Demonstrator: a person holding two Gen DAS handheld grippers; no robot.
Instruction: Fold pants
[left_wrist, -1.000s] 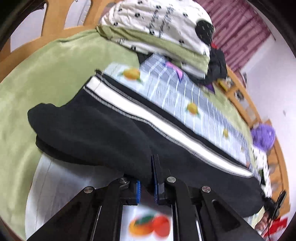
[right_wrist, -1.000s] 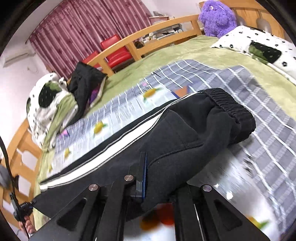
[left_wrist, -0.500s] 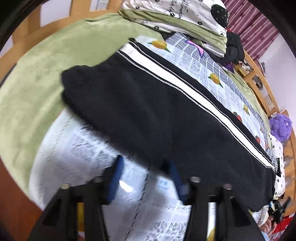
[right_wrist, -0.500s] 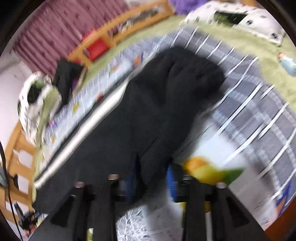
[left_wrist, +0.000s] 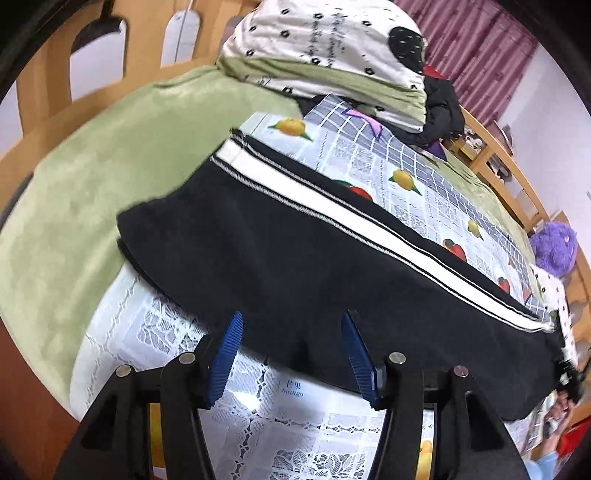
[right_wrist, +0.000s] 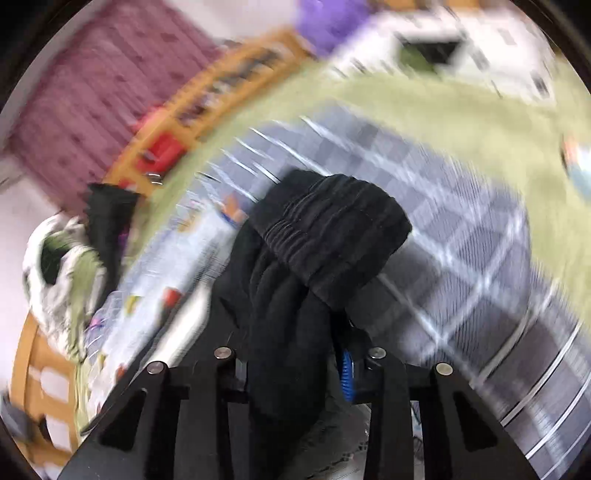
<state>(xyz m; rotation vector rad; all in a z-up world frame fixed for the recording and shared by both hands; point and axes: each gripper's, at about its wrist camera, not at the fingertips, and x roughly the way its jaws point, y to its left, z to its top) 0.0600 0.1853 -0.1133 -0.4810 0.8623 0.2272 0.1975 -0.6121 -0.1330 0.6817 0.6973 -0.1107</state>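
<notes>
Black pants (left_wrist: 280, 258) with a white side stripe (left_wrist: 362, 225) lie stretched across a patterned cloth on the bed. My left gripper (left_wrist: 291, 350) is open, its blue pads on either side of the pants' near edge, holding nothing. My right gripper (right_wrist: 291, 365) is shut on the pants (right_wrist: 295, 314) and holds the bunched elastic waistband (right_wrist: 332, 229) lifted above the bed. The right wrist view is blurred by motion.
A fruit-print newspaper-pattern cloth (left_wrist: 406, 173) covers a green blanket (left_wrist: 92, 177). Folded bedding (left_wrist: 332, 55) and dark clothes (left_wrist: 443, 107) are stacked at the far end. A wooden bed frame (left_wrist: 48, 66) rings the bed. A purple plush toy (left_wrist: 554, 247) sits at the right.
My left gripper has opened and let go of the pants' edge, which now lies flat. My right gripper has lifted the waistband end and swung it, blurring the view.
</notes>
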